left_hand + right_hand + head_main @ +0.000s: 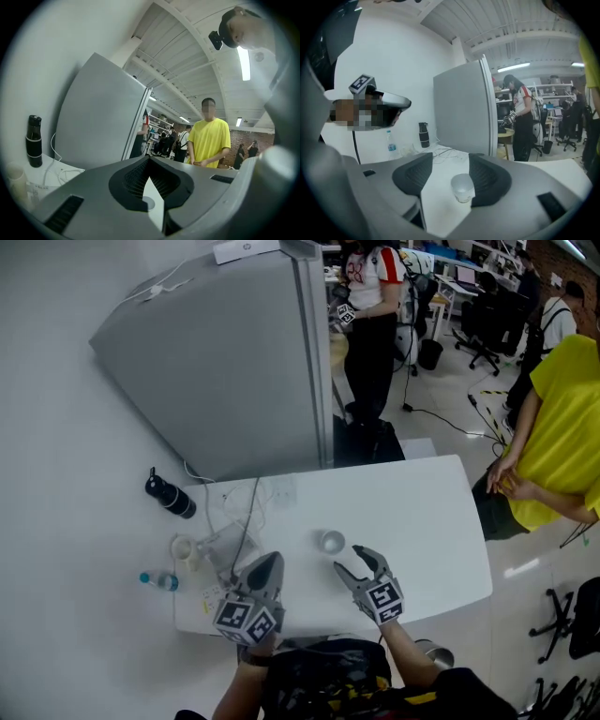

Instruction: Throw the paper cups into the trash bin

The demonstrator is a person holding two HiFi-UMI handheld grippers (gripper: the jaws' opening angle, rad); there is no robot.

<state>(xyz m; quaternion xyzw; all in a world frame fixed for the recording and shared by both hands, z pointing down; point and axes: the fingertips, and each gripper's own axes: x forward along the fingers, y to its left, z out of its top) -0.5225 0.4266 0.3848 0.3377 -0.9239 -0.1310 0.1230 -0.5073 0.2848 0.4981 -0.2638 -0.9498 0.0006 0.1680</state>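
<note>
A small white paper cup (331, 542) stands upright on the white table (422, 512), near its middle. My right gripper (348, 558) is open just short of it, with the cup a little ahead and to the left of the tips. In the right gripper view the cup (462, 187) sits between the two dark pads (412, 176) and neither touches it. My left gripper (271, 561) rests shut over the table's near left part, with nothing in it. In its own view the left gripper (150, 159) points up toward the grey partition.
A tall grey partition (234, 362) backs the table. A black bottle (169, 495), a water bottle (159, 580), a pale cup (185, 551) and cables (246, 517) crowd the left end. A round grey container (436, 652) sits on the floor at the near right. A person in yellow (562, 427) stands to the right.
</note>
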